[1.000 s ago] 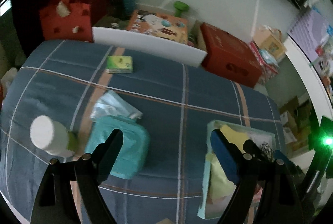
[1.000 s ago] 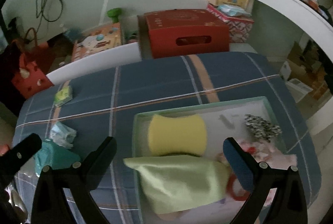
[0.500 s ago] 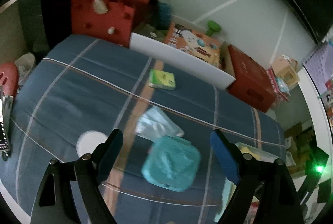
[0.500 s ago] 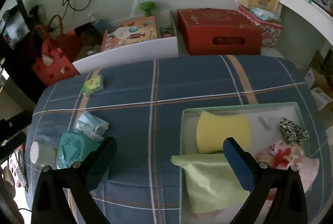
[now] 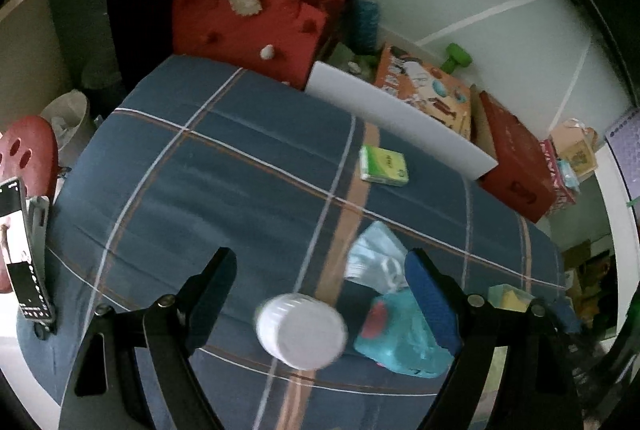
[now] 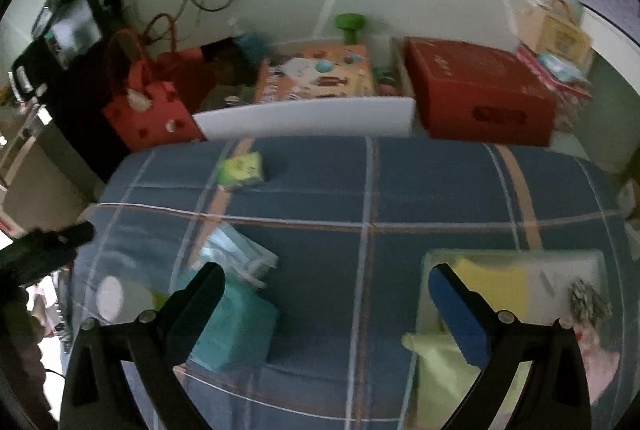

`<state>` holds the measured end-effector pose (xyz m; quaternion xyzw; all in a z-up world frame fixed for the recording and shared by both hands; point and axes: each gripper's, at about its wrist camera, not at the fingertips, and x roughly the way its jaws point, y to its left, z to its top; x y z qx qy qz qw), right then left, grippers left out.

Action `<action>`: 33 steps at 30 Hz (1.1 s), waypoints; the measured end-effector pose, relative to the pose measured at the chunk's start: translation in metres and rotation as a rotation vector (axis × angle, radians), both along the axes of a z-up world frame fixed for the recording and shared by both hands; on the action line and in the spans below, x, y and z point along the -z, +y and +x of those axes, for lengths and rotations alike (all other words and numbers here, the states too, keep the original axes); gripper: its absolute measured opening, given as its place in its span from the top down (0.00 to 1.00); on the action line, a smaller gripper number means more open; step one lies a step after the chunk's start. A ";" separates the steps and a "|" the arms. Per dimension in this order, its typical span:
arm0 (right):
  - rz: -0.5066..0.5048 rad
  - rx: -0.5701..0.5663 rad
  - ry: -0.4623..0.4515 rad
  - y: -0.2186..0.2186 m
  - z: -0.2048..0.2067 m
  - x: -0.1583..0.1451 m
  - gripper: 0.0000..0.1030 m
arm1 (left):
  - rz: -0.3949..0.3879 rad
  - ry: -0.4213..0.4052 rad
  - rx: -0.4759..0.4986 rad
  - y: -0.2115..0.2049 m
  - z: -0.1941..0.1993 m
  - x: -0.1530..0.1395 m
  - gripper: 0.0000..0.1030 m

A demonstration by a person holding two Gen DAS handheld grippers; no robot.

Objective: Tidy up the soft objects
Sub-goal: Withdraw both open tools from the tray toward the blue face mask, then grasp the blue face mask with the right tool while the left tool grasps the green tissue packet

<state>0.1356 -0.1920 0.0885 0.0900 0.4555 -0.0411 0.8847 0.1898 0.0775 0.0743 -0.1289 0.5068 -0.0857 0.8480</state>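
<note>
- Teal soft pouch (image 5: 404, 342) is my landmark; it lies on the blue plaid cloth of the table (image 5: 240, 190), partly behind the right finger of my left gripper (image 5: 320, 294).
- My left gripper is spread wide and grasps nothing; the pouch sits at its right fingertip, not between the pads.
- Directly between those two fingers stands a white-capped bottle (image 5: 301, 330), just left of the pouch and close against it.
- A pale blue face mask packet (image 5: 372, 254) lies just beyond the pouch, touching or nearly touching its far edge.
- A small green tissue pack (image 5: 383, 164) lies well beyond the pouch, near the table's far edge.
- My right gripper (image 6: 324, 294) is also released and empty; in its view the pouch (image 6: 236, 330) sits at its left fingertip, partly hidden by that finger.
- Well to the right of the pouch, a pale green tray (image 6: 516, 255) holds a yellow sponge (image 6: 496, 282), a light green cloth (image 6: 436, 370), a spotted scrunchie (image 6: 588, 302) and something pink I cannot make out.
- My right gripper's right finger overlaps that tray's near-left corner.
</note>
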 end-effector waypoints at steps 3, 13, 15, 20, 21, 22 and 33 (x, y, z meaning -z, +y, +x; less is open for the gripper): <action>-0.024 -0.061 0.024 0.012 0.016 -0.008 0.00 | 0.005 0.019 -0.001 0.012 0.008 0.004 0.16; -0.056 -0.202 0.155 0.043 0.062 -0.005 0.00 | 0.010 0.105 -0.008 0.042 0.033 0.021 0.16; -0.060 -0.212 0.186 0.048 0.070 0.002 0.00 | 0.009 0.121 -0.006 0.047 0.036 0.025 0.16; -0.084 -0.266 0.283 0.064 0.091 0.026 0.00 | 0.009 0.150 -0.010 0.053 0.046 0.033 0.16; -0.087 -0.277 0.301 0.066 0.094 0.031 0.00 | 0.013 0.153 -0.007 0.054 0.048 0.034 0.16; -0.091 -0.292 0.322 0.071 0.099 0.037 0.00 | 0.015 0.156 -0.004 0.054 0.050 0.035 0.16; -0.042 -0.430 0.524 0.103 0.141 0.103 0.02 | 0.019 0.215 0.027 0.054 0.068 0.065 0.16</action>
